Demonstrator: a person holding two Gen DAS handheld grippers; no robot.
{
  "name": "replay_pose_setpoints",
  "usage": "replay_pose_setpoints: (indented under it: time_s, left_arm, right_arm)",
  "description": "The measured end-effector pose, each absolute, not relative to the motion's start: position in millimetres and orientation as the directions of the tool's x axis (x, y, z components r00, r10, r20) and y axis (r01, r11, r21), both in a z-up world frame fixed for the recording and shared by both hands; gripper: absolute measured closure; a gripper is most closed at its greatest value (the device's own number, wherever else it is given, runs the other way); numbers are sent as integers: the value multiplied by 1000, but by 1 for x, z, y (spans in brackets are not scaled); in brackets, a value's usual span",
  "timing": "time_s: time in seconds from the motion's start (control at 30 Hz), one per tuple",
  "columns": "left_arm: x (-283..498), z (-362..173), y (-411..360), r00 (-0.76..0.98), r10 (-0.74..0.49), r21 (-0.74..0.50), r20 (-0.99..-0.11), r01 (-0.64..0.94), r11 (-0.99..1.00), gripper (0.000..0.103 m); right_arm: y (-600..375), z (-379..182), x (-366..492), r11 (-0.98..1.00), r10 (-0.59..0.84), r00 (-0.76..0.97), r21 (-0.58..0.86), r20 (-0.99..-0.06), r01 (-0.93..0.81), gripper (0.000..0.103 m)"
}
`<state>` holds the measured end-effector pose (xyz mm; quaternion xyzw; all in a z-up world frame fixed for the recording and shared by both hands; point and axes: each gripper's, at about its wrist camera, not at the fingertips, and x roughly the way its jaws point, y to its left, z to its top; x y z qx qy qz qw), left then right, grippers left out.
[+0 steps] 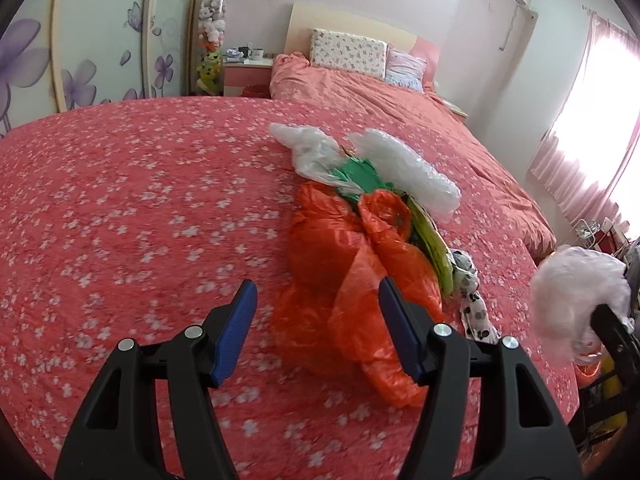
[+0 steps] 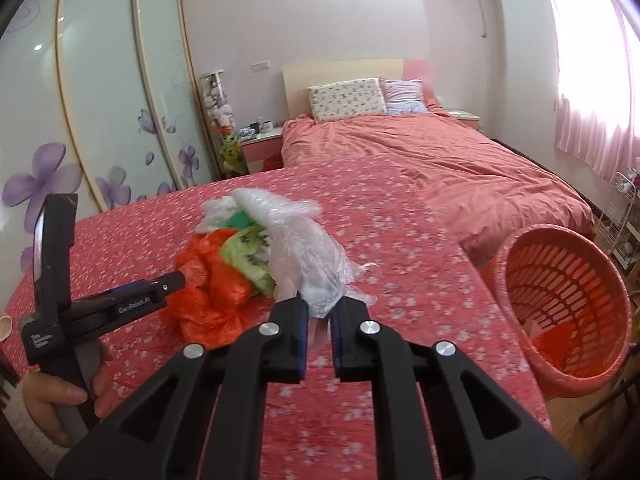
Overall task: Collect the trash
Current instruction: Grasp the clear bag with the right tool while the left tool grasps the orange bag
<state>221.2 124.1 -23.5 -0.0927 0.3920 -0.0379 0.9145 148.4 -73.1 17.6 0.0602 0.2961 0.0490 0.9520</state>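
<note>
The trash lies heaped on a round bench (image 1: 120, 208) draped in a pink flowered cloth: an orange plastic bag (image 1: 340, 280) nearest, with green wrappers (image 1: 354, 172), a clear bag (image 1: 312, 152) and a strip of bubble wrap (image 1: 408, 168) behind it. The left tongs (image 1: 318, 300) stand released, their blue pads straddling the near part of the orange bag without pressing it. The right tongs (image 2: 320, 308) are clenched on a crumpled clear plastic bag (image 2: 308, 248), which rises in front of the heap and hides part of it; in the left wrist view this bag is only a blurred white shape at the right edge. A black-and-white printed scrap (image 1: 472, 300) is hard to identify. An orange slatted basket (image 2: 568, 300) tilts at the bench's right edge, its contents unclear. A hand (image 2: 60, 396), partly cut off, grips the left tool.
</note>
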Motion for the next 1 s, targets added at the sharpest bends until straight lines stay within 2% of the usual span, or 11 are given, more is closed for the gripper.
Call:
replay_pose_setpoints:
  time_s: [0.2,0.23,0.37,0.5,0.6,0.67,0.73,1.0]
  left_arm:
    - [231,-36,111,649,-157,-206,-744,1,979,43]
    - [233,-39,110,642,-163,-212,-749,1,977,47]
    - [231,-44,111,632,-184,-239,-753,-2,971,74]
    - [222,-37,120,658,-181,-241,-731,0,971,82]
    - [217,-29,127,681,-157,-206,-715,9,979,82]
    - [216,-27,135,681,-131,-188,-720,-9,982,57]
    - [214,-25,145,693,-132,-205,-709,-23,979,45]
    - [226,-8,167,724,-112,-243,-680,-79,967,43]
  right_arm:
    - [-93,7,150,988,101,807,154,-582,-13,93]
    - [-95,6,151,988,99,805,154,-585,-10,93]
    - [-98,1,149,989,92,801,150,-591,-3,93]
    - [-102,0,147,989,89,802,151,-591,1,93]
    - [-103,0,147,988,90,804,153,-588,2,93]
    - [-102,0,147,988,91,803,153,-588,0,93]
    - [-102,0,147,988,93,803,152,-589,-3,93]
    - [-101,-2,147,989,88,799,148,-595,1,92]
